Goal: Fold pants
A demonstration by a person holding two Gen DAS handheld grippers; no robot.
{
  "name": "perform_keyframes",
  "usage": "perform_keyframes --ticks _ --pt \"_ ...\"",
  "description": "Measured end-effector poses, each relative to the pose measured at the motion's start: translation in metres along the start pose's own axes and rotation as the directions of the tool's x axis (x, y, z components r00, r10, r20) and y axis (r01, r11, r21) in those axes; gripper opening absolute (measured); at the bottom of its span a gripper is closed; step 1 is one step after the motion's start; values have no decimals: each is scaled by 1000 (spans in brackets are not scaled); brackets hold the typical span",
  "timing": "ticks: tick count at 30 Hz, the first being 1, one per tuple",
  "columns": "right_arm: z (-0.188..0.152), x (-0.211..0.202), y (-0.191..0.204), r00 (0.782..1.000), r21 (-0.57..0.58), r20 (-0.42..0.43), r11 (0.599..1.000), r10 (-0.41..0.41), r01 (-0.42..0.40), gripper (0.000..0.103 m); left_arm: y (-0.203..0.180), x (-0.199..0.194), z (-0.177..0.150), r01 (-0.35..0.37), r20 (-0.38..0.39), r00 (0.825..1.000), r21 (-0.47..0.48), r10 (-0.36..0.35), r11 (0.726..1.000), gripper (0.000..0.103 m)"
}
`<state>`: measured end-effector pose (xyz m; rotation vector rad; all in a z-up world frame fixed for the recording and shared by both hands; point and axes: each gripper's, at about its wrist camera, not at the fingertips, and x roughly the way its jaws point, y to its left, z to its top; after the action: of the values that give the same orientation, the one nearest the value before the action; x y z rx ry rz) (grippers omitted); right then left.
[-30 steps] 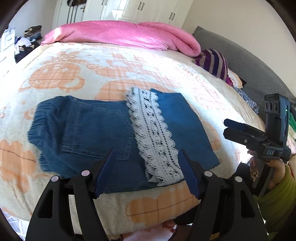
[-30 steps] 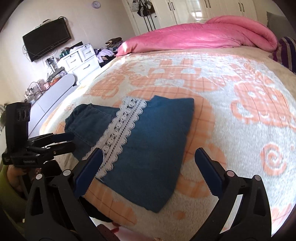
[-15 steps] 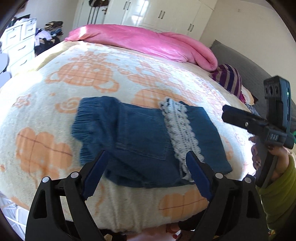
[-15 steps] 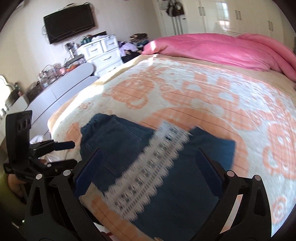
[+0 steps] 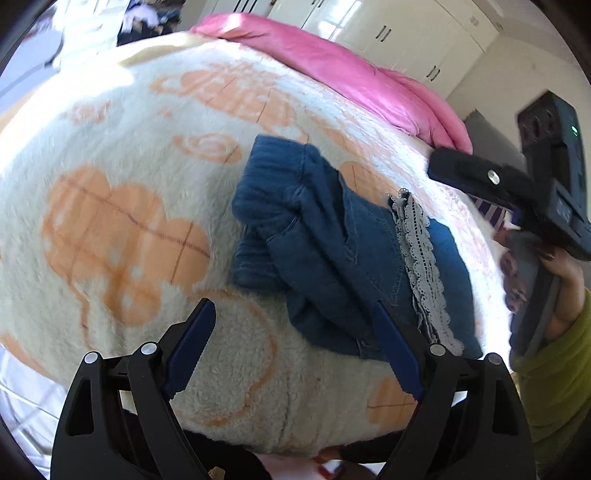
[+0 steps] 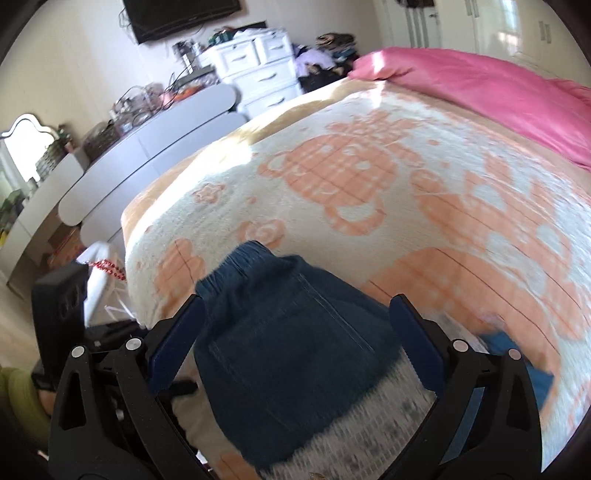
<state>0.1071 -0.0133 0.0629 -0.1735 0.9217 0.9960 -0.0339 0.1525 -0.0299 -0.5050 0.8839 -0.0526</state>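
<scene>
Blue denim pants (image 5: 332,251) lie folded on the cream and orange blanket (image 5: 129,184), a grey lace trim (image 5: 421,258) across their right part and the elastic waistband (image 5: 266,192) to the left. My left gripper (image 5: 293,314) is open, low over the blanket at the pants' near left corner, holding nothing. The right gripper (image 5: 454,170), held by a hand in a green sleeve, hovers at the pants' right side. In the right wrist view my right gripper (image 6: 295,306) is open above the pants (image 6: 288,350), pads clear of the cloth, with the lace (image 6: 369,424) blurred beneath.
A pink duvet (image 5: 351,74) lies along the bed's far side, with white wardrobes (image 5: 406,29) behind. Left of the bed stand white drawers (image 6: 258,70), a long grey desk (image 6: 147,147) with clutter and a wall TV (image 6: 177,14). The bed's near edge runs under both grippers.
Both grippers have swung left along the pants toward the waistband end. The left one now sits mostly over bare blanket, and its jaws stand slightly wider than a second ago.
</scene>
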Motion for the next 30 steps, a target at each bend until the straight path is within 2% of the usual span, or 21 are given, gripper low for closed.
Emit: perform_keyframes --ticks 2,5,8,9,13,16,17,18,19,20,21,22,24,26,27,30 --pt "10 16 5 999 -16 -31 1000 11 -12 94 0 2 0 23 -3 1000 -10 -23 1000 85" --pt "21 38 10 995 -40 -90 998 44 -47 94 0 6 0 95 -11 995 -40 -96 995 84" --pt "28 60 16 986 -75 -154 995 58 -70 94 -1 13 0 143 -17 989 -67 -145 987 71" --pt "29 67 17 983 -80 -175 994 64 -79 94 -1 15 1 163 -17 986 -77 -165 984 69" --pt "36 91 18 973 -88 -224 993 62 -84 94 2 24 2 181 -21 983 -110 -184 977 69" --pt "38 108 17 961 -68 -258 990 100 -121 94 5 29 4 192 -18 980 -129 -196 973 69" --pt "37 115 16 953 -57 -276 988 122 -143 91 7 31 5 197 -15 980 -135 -200 971 69" --pt "36 121 15 946 -42 -289 985 147 -166 81 7 32 5 197 -14 979 -136 -201 971 69" --pt "34 125 14 938 -22 -300 981 176 -191 74 7 34 6 198 -15 979 -140 -202 970 69" --pt "30 131 12 924 3 -316 974 217 -228 57 7 35 7 200 -14 979 -143 -204 969 69" --pt "27 134 12 919 10 -320 970 232 -242 52 7 36 8 199 -14 979 -141 -203 970 69" --pt "24 134 12 921 2 -315 970 230 -242 49 6 38 8 197 -16 980 -137 -201 971 69" --pt "21 127 11 926 -8 -292 967 241 -254 40 5 39 10 186 -14 982 -136 -190 973 55" --pt "21 116 8 932 -11 -268 967 244 -256 33 5 40 12 192 -15 981 -144 -196 971 49" --pt "21 111 8 935 -16 -255 966 246 -259 31 4 39 13 205 -12 978 -147 -209 968 43" --pt "23 91 3 940 -22 -207 959 272 -282 30 -8 35 16 217 -5 976 -114 -219 970 40"
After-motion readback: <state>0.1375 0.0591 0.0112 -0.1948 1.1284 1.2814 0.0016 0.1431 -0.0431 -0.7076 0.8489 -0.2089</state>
